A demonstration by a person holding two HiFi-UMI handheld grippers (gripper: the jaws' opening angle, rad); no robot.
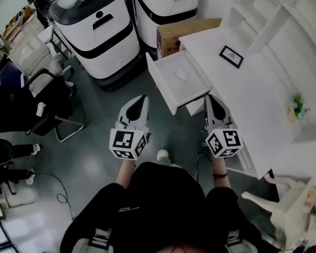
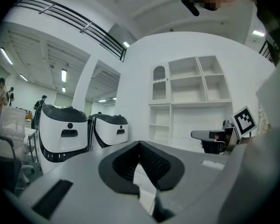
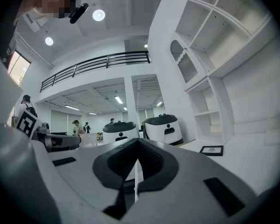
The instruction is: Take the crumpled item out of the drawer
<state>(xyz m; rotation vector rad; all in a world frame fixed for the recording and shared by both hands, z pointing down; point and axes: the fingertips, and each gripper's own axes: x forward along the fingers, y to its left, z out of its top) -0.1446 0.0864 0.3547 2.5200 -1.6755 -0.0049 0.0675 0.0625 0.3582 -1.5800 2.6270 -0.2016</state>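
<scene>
A: Start close in. What is hidden at the hands?

B: Both hands sit behind the marker cubes (image 1: 129, 143). Only bare forearms come out of the black sleeves, and the right one has a dark band at the wrist. They reach forward, roughly parallel.

A: And the jaws?

B: On the left hand-held gripper (image 1: 141, 100), the two dark, ribbed pads meet at the tips with nothing between them. The right hand-held gripper (image 1: 211, 100) is fully closed too, and empty. Both bodies are smooth pale grey, tapering to a wedge that points away from the person. The left one is above the grey floor (image 1: 174, 133). The right one overlaps the desk (image 1: 253, 88) at its front edge, and I can't tell whether they touch.

A: Where is the crumpled item?

B: The crumpled item (image 1: 181, 74) lies in the open drawer (image 1: 171, 91), just beyond the jaw tips and apart from both. It is white on a white bottom, so its outline is faint. It reads as a small wrinkled lump, but I can't tell paper from cloth.

A: What is the drawer like?

B: It is a shallow white box pulled out from the desk.

A: And farther off?

B: A black-framed picture (image 1: 231, 56) lies flat on the desk. A cardboard box (image 1: 187, 33) is partly covered by the desk. Behind it are two rounded white machines (image 1: 95, 30) with black bands, and the top edge of the frame crops the farther one.
</scene>
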